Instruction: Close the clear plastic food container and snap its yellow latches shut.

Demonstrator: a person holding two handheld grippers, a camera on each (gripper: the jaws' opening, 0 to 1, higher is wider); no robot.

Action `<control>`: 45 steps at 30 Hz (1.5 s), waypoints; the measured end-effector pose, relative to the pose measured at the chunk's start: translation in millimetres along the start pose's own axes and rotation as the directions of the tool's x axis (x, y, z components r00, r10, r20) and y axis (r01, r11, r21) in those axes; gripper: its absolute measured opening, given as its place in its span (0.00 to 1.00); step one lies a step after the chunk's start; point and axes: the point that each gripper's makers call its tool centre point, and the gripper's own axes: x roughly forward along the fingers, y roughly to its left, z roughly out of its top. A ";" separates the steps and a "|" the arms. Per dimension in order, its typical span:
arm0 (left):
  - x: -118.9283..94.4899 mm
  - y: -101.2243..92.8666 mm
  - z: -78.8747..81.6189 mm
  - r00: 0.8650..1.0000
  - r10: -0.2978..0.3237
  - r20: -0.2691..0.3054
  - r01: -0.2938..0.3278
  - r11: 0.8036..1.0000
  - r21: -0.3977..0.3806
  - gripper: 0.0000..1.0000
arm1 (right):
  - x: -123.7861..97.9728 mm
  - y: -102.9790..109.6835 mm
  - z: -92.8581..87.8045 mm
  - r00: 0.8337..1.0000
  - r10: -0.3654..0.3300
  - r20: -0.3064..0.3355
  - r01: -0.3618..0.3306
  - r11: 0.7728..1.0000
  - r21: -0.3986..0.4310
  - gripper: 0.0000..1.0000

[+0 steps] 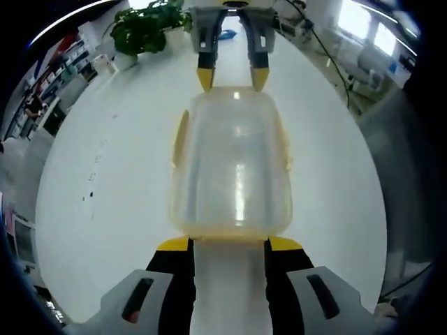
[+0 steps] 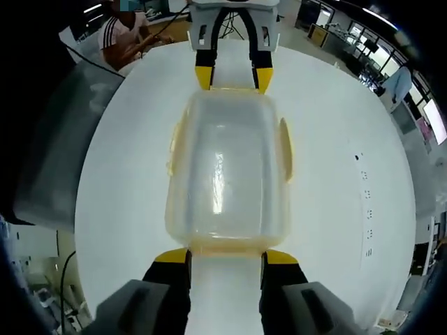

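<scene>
The clear box [image 1: 232,167] sat in the middle of the white tabletop [image 1: 105,174], lid on. The left gripper [image 1: 228,243] and right gripper [image 2: 225,256] waited wide open at its two short ends. If one pushed crooked, the box could slide and the yellow latches [image 2: 286,157] could stay unsnapped.

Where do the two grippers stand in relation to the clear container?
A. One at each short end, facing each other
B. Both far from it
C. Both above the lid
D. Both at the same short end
A: in the left gripper view, the left gripper stands at the container's near end and the right gripper at its far end.
</scene>
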 end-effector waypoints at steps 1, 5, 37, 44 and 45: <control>0.1 -0.8 0.1 1.000 0.002 0.000 -0.002 1.000 0.001 0.35 | 0.1 0.4 -0.1 1.000 0.000 0.001 0.000 1.000 0.002 0.36; -0.5 -12.2 -0.8 1.000 -0.005 0.012 0.005 1.000 -0.002 0.35 | 0.3 11.0 -0.3 1.000 0.008 0.008 -0.008 1.000 0.003 0.35; -28.3 -51.5 -49.5 0.997 0.023 0.079 -0.013 0.992 -0.128 0.43 | -23.5 42.8 42.3 0.950 -0.043 0.309 0.018 0.996 0.083 0.42; -35.1 -45.7 -41.3 0.988 0.054 0.147 -0.034 0.990 -0.135 0.42 | -17.3 45.0 49.6 0.948 -0.026 0.318 0.000 0.997 0.081 0.34; -35.5 -45.7 -41.2 0.988 0.055 0.146 -0.035 0.990 -0.135 0.41 | -18.0 45.1 49.9 0.947 -0.025 0.320 -0.002 0.997 0.083 0.34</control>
